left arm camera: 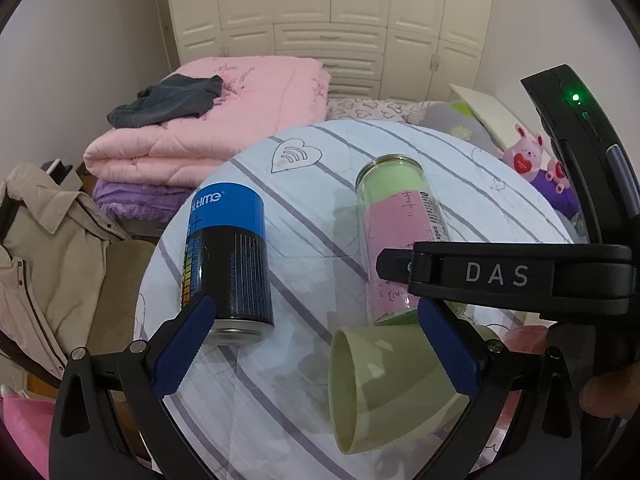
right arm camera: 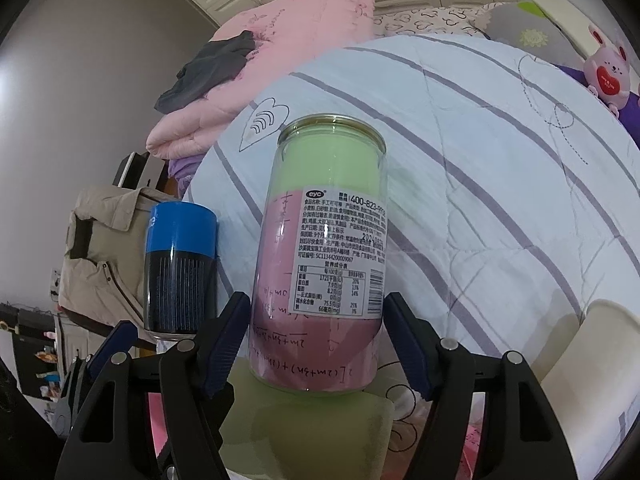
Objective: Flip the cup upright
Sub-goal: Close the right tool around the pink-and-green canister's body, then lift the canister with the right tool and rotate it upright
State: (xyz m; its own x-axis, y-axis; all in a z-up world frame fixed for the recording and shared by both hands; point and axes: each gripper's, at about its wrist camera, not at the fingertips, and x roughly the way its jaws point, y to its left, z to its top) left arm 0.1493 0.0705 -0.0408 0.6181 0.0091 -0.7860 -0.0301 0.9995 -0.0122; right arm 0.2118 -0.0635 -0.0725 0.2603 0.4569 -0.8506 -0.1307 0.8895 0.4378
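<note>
A pale green cup (left arm camera: 384, 388) lies on its side on the striped quilt (left arm camera: 304, 248), mouth facing left. My left gripper (left arm camera: 316, 344) is open; its right finger (left arm camera: 448, 352) rests against the cup's side and its left finger (left arm camera: 184, 344) is by the blue and black can (left arm camera: 230, 258). In the right wrist view the cup (right arm camera: 304, 436) lies low between the fingers, below a clear can with a pink and green label (right arm camera: 324, 256). My right gripper (right arm camera: 316, 344) is open, its fingers on either side of that can's base. Its body (left arm camera: 520, 276) reaches in over the cup in the left wrist view.
The blue and black can (right arm camera: 180, 268) stands to the left and the pink and green can (left arm camera: 400, 236) behind the cup. Folded pink quilts (left arm camera: 208, 128) lie behind, a beige jacket (left arm camera: 48, 248) at left, plush toys (left arm camera: 528, 156) at right, and a cream object (right arm camera: 592, 364) at right.
</note>
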